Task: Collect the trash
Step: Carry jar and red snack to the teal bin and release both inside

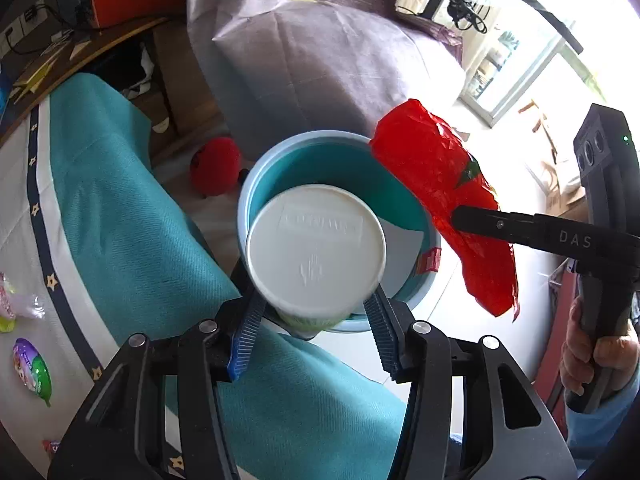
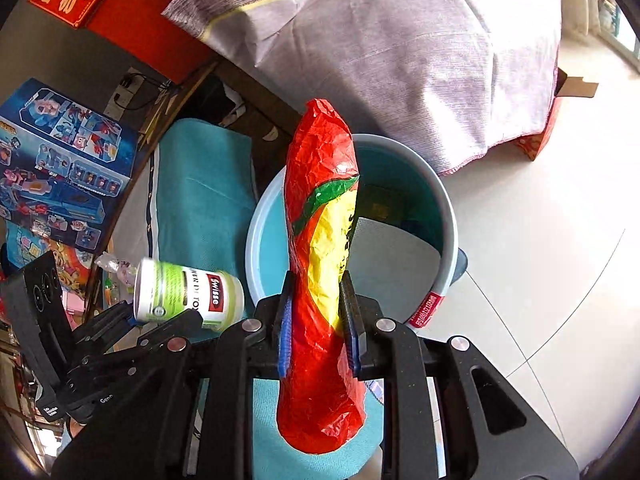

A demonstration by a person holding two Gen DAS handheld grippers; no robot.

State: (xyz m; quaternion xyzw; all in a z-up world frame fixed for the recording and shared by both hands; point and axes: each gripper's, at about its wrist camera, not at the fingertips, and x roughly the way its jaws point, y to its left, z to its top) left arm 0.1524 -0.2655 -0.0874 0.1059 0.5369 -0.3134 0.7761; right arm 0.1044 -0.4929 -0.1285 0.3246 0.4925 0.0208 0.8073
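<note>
A: Why's the left gripper (image 1: pixel 316 312) got the white bottle (image 1: pixel 316 248) parked right over the blue bin (image 1: pixel 256 184)?

B: Looks like a drop setup, imo. Jaws clamped on the bottle's sides, one ribbed pad each side. From the left cam its flat white end faces the lens w/ the bin mouth right behind it, so letting go should send it in.

A: Which way's its long axis?

B: Running away from the gripper, down toward the bin. From the right cam the same bottle (image 2: pixel 188 296) reads as lying roughly sideways, green-and-red label showing, flat end to frame-left.

A: And the right gripper (image 2: pixel 320 320)?

B: Holding the red wrapper (image 2: pixel 320 264), a long crumpled bag w/ a yellow patch and green stripe. Jaws pinch it around the middle, pads pressing both sides. They're easing apart a touch, but the wrapper's still caught between them.

A: Wrapper's axis?

B: Straight along the fingers. Far end sticks out over the bin opening, near end hangs back below the jaws. In the left cam it (image 1: pixel 444 192) slants across the bin's right rim.

A: So both pieces sit above the bin, not in it?

B: Yep, neither's dropped yet. Bin's on the floor, just beside the worktop's teal cloth (image 1: pixel 132 216). A few small wrappers (image 1: pixel 32 368) are left on the cloth, so prob more trips after this.
</note>
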